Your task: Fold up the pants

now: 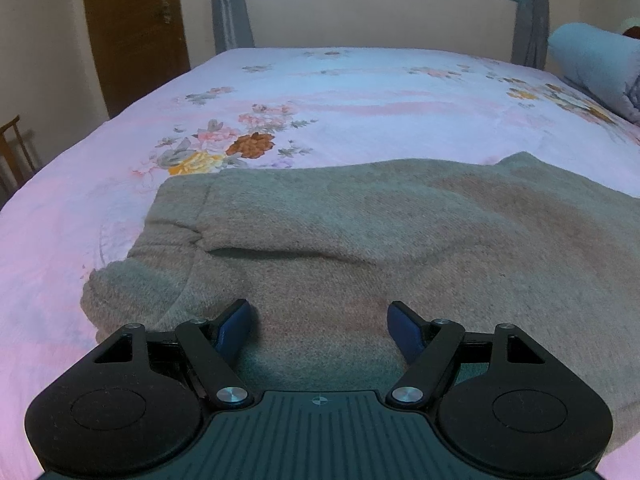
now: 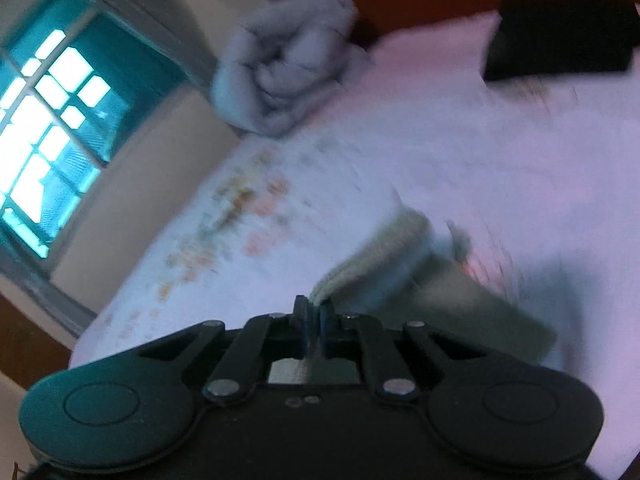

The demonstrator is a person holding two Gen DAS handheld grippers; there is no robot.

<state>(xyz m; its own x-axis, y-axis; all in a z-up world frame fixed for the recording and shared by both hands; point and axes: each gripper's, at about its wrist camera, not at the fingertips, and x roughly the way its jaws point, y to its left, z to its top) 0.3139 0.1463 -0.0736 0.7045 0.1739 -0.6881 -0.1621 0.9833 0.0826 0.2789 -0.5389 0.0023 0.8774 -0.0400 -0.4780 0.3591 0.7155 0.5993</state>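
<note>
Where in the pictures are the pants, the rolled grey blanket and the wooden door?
pants (image 1: 400,240): left wrist view, on the flat middle of the grey-green fabric.
rolled grey blanket (image 2: 284,64): right wrist view, on its bunched end.
wooden door (image 1: 132,28): left wrist view, on its brown panel.

The left claw (image 1: 320,320) is tilted downward with its jaws spread wide, both blue pads (image 1: 236,326) clear of anything. The right claw (image 2: 314,314) points less steeply, rolled to one side, its jaws pinched tight on a cloth edge; the view is motion-blurred.
</note>
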